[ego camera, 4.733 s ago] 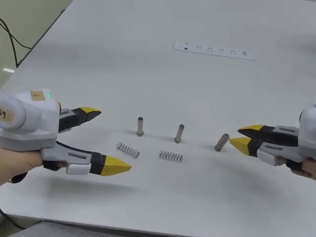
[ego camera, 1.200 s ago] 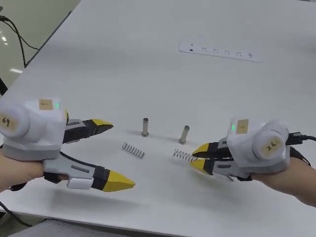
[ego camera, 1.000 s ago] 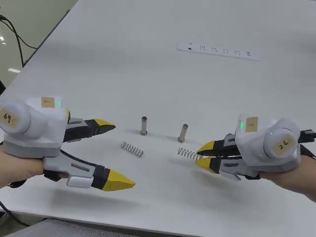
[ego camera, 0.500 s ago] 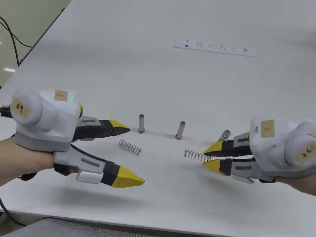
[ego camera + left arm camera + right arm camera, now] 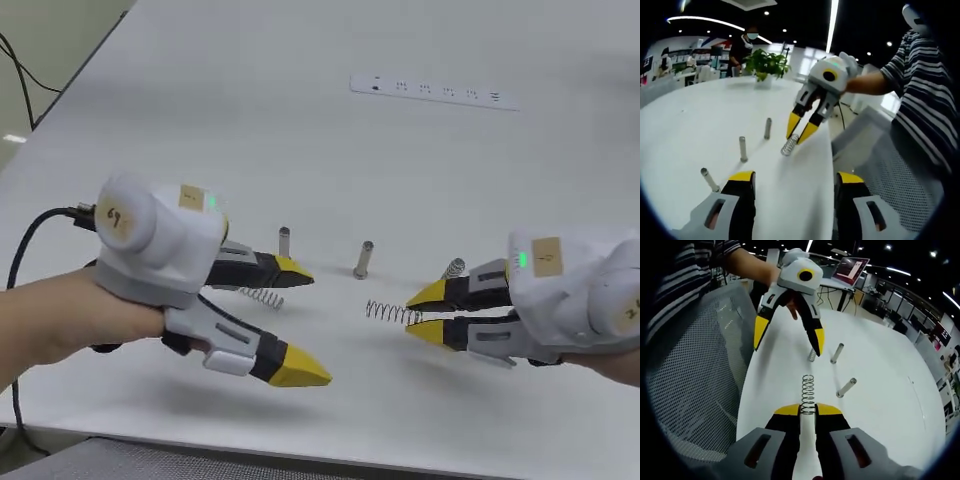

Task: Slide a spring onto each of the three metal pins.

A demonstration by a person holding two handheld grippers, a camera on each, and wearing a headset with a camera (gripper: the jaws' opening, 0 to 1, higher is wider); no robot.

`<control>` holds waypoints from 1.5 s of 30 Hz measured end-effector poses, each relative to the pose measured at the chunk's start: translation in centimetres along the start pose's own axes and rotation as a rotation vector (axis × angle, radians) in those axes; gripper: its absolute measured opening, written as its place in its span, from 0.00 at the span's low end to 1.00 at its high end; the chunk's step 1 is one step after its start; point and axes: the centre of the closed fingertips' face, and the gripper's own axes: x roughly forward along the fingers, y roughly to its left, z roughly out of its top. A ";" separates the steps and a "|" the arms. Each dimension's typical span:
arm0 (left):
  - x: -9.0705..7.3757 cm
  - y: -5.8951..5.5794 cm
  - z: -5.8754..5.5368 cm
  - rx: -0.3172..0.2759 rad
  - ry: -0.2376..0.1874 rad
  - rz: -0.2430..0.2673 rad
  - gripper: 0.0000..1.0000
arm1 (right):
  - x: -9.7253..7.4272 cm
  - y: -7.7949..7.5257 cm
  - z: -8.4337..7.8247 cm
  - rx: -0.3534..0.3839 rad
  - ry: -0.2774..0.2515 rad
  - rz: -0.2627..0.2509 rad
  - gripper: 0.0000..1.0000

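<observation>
Two bare metal pins (image 5: 284, 240) (image 5: 364, 259) stand upright on the white table (image 5: 300, 130). A third pin (image 5: 454, 268), with spring coils around it, shows just behind my right gripper (image 5: 417, 312). That gripper is shut on one end of a spring (image 5: 385, 312), which sticks out level toward the pins; in the right gripper view the spring (image 5: 808, 387) juts from the closed tips. My left gripper (image 5: 305, 324) is open, its upper finger lying over a loose spring (image 5: 262, 296) on the table.
A white power strip (image 5: 435, 92) lies at the back of the table. A black cable (image 5: 30, 240) trails off the left gripper. A potted plant (image 5: 765, 62) stands far down the table. The table's front edge runs close below both grippers.
My right gripper moved in, shut on the middle spring and lifted it off the table. My left gripper has slid right, toward the pins and over the loose spring.
</observation>
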 end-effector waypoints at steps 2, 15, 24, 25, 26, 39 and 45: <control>0.4 0.1 0.2 0.007 0.003 -0.005 0.59 | 0.0 0.0 0.2 -0.002 -0.002 0.002 0.07; 2.6 0.7 1.8 0.028 -0.046 -0.017 0.43 | -0.1 0.3 0.7 0.008 -0.022 0.017 0.07; 3.6 0.6 2.4 0.055 -0.063 -0.024 0.30 | -0.5 0.2 1.1 0.011 -0.039 0.021 0.07; 3.8 0.6 2.4 0.058 -0.062 -0.023 0.28 | -0.5 0.2 1.1 0.011 -0.039 0.022 0.07; 3.9 0.6 2.4 0.060 -0.062 -0.020 0.27 | -0.5 0.2 1.1 0.006 -0.036 0.022 0.07; 4.3 0.8 2.8 0.072 -0.078 -0.016 0.15 | -0.9 0.3 1.5 0.002 -0.052 0.024 0.07; 4.3 0.5 2.7 0.089 -0.079 -0.026 0.08 | -0.9 0.5 1.6 0.000 -0.053 0.024 0.07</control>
